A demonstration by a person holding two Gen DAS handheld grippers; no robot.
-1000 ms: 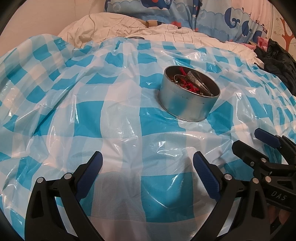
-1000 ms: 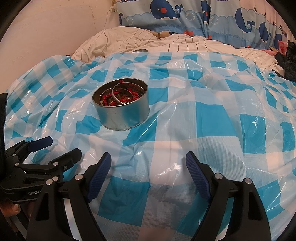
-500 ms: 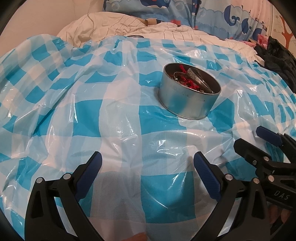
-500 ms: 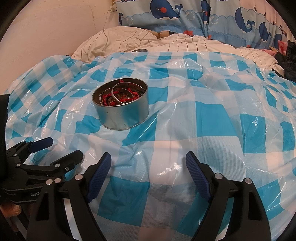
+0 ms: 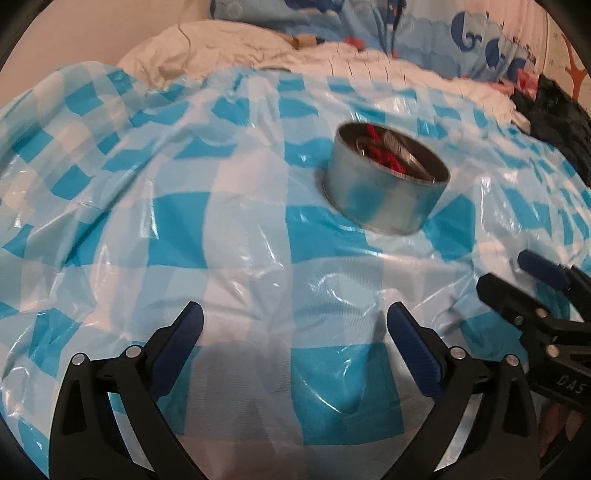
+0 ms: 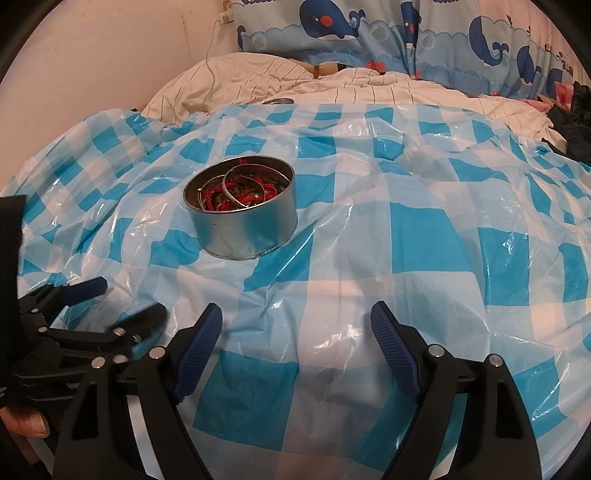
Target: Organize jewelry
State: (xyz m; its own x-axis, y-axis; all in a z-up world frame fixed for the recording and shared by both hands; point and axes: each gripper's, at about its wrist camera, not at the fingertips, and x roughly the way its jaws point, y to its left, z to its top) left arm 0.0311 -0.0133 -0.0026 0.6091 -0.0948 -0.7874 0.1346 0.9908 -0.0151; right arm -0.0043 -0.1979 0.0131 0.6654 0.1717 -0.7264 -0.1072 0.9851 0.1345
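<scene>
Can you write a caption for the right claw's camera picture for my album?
Open right claw hovers near a metal tin of red bracelets.

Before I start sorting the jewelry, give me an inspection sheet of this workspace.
Surface: blue-and-white checked plastic sheet, wrinkled, over a bed.
Job's things: round metal tin, upright, open, holding red cord jewelry and thin metal bangles.
Clutter: dark clothing at the sheet's right edge.
Claws: left claw and right claw open, empty, short of the tin.
Cables: thin wire down the wall.
Surroundings: whale-print fabric, striped bedding.

Black fingers with ribbed blue pads, silver screws.
</scene>
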